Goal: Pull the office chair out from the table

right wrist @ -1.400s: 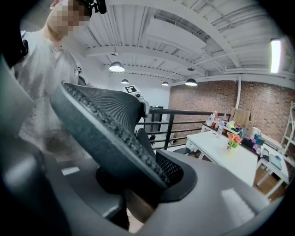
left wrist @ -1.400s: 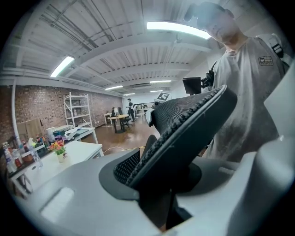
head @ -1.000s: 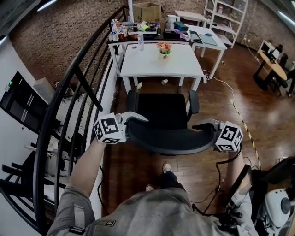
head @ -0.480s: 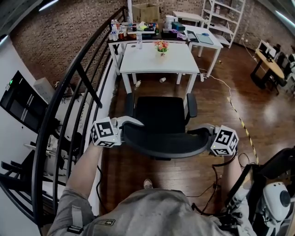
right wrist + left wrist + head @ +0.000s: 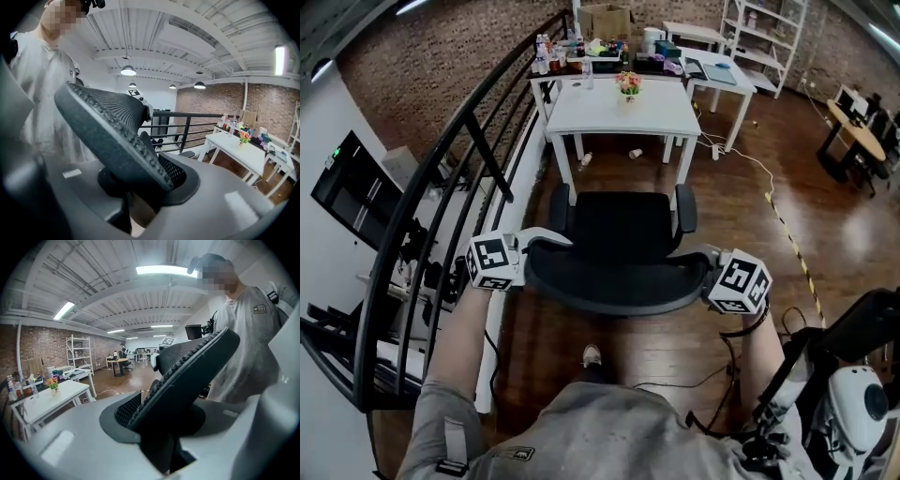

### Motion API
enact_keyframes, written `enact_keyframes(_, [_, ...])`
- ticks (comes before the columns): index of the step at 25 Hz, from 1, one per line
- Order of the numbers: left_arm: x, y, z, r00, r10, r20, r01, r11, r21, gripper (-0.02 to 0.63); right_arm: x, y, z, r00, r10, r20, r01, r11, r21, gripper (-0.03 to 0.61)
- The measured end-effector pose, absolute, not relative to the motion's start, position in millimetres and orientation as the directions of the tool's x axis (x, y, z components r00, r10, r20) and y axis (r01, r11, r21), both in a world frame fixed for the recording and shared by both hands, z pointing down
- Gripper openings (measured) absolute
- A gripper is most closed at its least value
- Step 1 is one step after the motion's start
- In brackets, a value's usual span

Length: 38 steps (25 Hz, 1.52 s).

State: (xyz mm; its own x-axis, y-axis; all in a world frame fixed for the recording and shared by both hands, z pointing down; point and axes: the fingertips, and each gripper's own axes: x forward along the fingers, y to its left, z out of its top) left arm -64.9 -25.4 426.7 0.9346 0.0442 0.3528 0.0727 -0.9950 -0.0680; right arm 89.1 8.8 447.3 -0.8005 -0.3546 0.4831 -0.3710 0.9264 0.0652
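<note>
The black office chair (image 5: 623, 225) stands on the wood floor in front of the white table (image 5: 623, 112), with a gap of floor between them. Its curved mesh backrest (image 5: 614, 286) faces me. My left gripper (image 5: 536, 242) is shut on the backrest's left edge, and my right gripper (image 5: 705, 260) is shut on its right edge. In the left gripper view the backrest rim (image 5: 187, 376) runs down between the jaws of the left gripper (image 5: 164, 446). The right gripper view shows the rim (image 5: 112, 126) wedged the same way in the right gripper (image 5: 136, 206).
A black metal railing (image 5: 459, 159) runs along the left. A flower pot (image 5: 628, 84) stands on the table, with bottles and boxes behind. A cable (image 5: 778, 206) lies on the floor at right. My foot (image 5: 592, 354) is just behind the chair. Equipment (image 5: 853, 403) sits at lower right.
The chair has rolled back from the table toward me, with both grippers still clamped on its backrest. The strip of floor between seat and table has widened.
</note>
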Motion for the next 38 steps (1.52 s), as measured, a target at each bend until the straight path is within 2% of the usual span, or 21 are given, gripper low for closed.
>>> enact_keyframes(7, [-59.7, 23.0, 423.4, 0.937, 0.015, 0.350, 0.036, -0.998, -0.055, 0.149, 93.9, 56.6, 445.3, -0.805, -0.339, 0.486, -0.355, 0.933, 0.063, 0.129])
enact_keyframes(18, [-75.1, 108.1, 430.0, 0.943, 0.065, 0.327, 0.096, -0.992, -0.081, 0.129, 79.9, 142.4, 448.5, -0.805, -0.337, 0.488, -0.359, 0.932, 0.052, 0.129])
enact_keyframes(30, [-78.7, 139.4, 425.4, 0.945, 0.107, 0.309, 0.140, -0.986, -0.086, 0.117, 77.0, 174.8, 444.6, -0.808, -0.344, 0.479, -0.368, 0.929, 0.045, 0.129])
enact_keyframes(38, [-75.4, 139.6, 420.4, 0.955, 0.080, 0.286, 0.111, -0.989, -0.095, 0.133, 78.3, 175.1, 443.9, -0.795, -0.386, 0.468, -0.400, 0.914, 0.074, 0.143])
